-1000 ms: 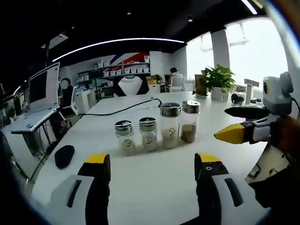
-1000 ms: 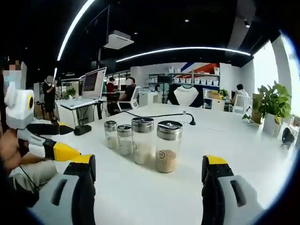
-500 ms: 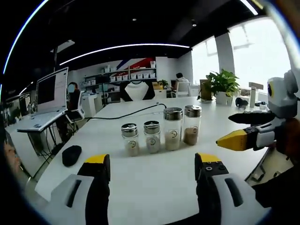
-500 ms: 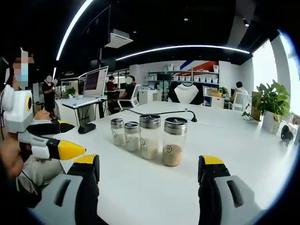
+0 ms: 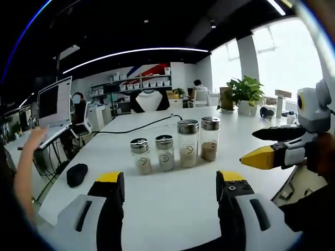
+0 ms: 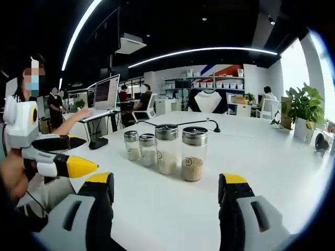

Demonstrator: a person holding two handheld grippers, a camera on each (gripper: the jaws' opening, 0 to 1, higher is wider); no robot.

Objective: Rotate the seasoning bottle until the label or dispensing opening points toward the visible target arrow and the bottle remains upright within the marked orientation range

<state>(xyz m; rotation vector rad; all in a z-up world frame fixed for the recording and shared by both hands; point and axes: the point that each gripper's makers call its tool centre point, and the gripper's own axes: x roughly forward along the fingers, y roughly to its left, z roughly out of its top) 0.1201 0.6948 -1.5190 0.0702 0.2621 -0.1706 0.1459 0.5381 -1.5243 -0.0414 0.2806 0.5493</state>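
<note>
Nearest, the left gripper (image 5: 170, 191) and right gripper (image 6: 166, 193) both stood with jaws spread wide, holding nothing, short of the bottles. Four glass seasoning bottles with metal caps stood in a tight row on the white table (image 6: 172, 219): the tan-filled end bottle (image 6: 194, 153) nearly touched its neighbour (image 6: 167, 149). A careless grip would likely have knocked the neighbour. No target arrow was visible, so overshooting seemed possible.

Four shakers (image 6: 166, 150) stand beyond parted right tongs (image 6: 164, 189) (untouched).
</note>
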